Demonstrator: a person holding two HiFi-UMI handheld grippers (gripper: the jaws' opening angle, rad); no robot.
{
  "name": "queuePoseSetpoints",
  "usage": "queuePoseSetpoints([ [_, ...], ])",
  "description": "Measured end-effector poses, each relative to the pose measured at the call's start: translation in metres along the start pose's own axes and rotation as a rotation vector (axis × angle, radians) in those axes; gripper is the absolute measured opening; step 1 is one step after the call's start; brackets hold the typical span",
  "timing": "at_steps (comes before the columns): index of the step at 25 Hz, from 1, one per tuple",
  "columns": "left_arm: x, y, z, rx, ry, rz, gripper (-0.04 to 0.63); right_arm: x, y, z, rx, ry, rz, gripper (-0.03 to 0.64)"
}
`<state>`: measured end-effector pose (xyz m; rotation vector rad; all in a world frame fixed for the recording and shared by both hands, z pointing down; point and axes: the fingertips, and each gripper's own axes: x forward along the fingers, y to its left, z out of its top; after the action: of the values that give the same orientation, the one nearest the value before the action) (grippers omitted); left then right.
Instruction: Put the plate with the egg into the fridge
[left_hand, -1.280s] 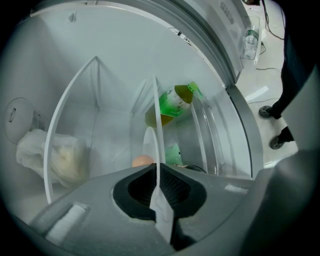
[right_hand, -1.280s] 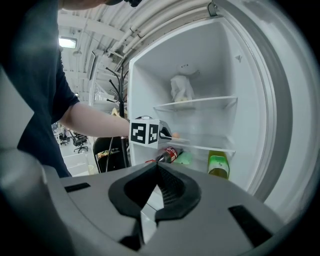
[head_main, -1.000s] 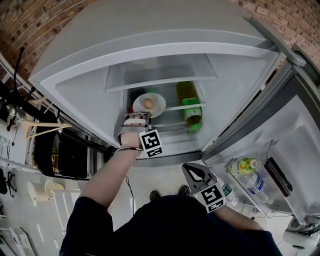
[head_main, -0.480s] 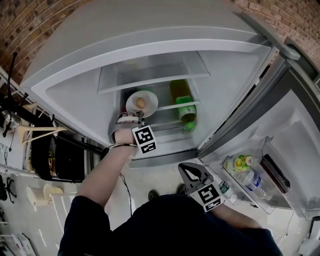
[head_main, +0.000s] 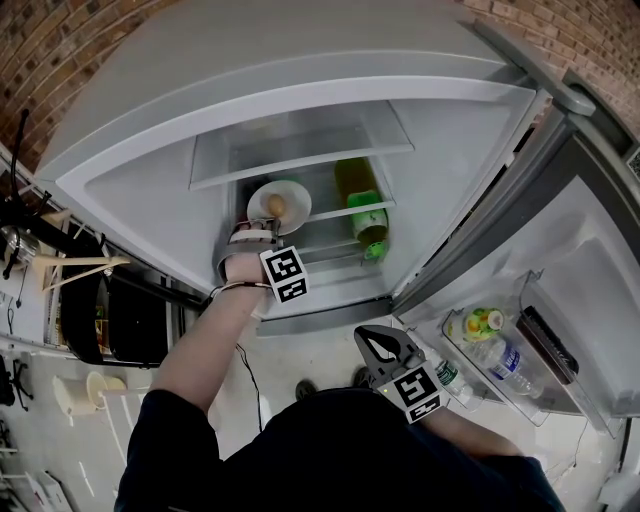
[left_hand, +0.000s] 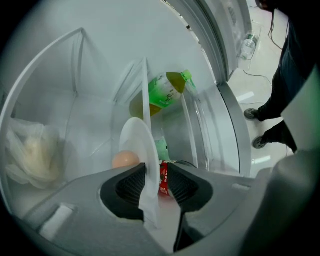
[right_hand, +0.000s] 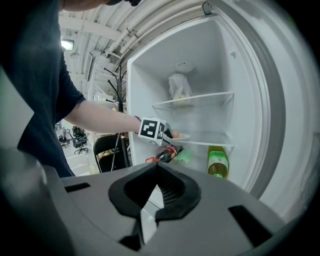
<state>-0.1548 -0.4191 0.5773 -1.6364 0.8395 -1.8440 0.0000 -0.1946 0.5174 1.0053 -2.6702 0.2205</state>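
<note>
My left gripper (left_hand: 156, 174) is reaching into the open white fridge (head_main: 450, 150), and its jaws have just been opening. They now stand spread, with the near rim of the round white plate (left_hand: 135, 142) between them. One pad lies right against the rim. On the other side there is a clear gap, through which I see a red label, so I read this as a loosened hold and not a pinch.

The plate lies on the clear glass shelf (right_hand: 205, 142) in the middle of the fridge. It extends away from the jaws into the compartment, with only its near edge between the pads. The brown egg (left_hand: 125, 160) sits on the plate just beyond the jaw tips.

A green plastic bottle (head_main: 365, 215) stands to the right of the plate, on the level below. A dark bottle with a red label (right_hand: 167, 154) lies beneath the left gripper.

My right gripper (right_hand: 157, 167) hangs well outside the fridge near the open door. Its jaws are pressed together with nothing between them.
</note>
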Motion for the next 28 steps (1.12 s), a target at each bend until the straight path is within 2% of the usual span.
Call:
queuePoseSetpoints([
  [18,0.012,-0.004,-0.001,0.008,0.012,-0.02,0.202,-0.008,0.0,-0.003,0.002,0.004,-0.013,0.009],
  [28,-0.021,0.002,0.005,-0.014,-0.032,0.033,0.201,-0.012,0.005,0.004,-0.009,-0.018,-0.014,0.009],
])
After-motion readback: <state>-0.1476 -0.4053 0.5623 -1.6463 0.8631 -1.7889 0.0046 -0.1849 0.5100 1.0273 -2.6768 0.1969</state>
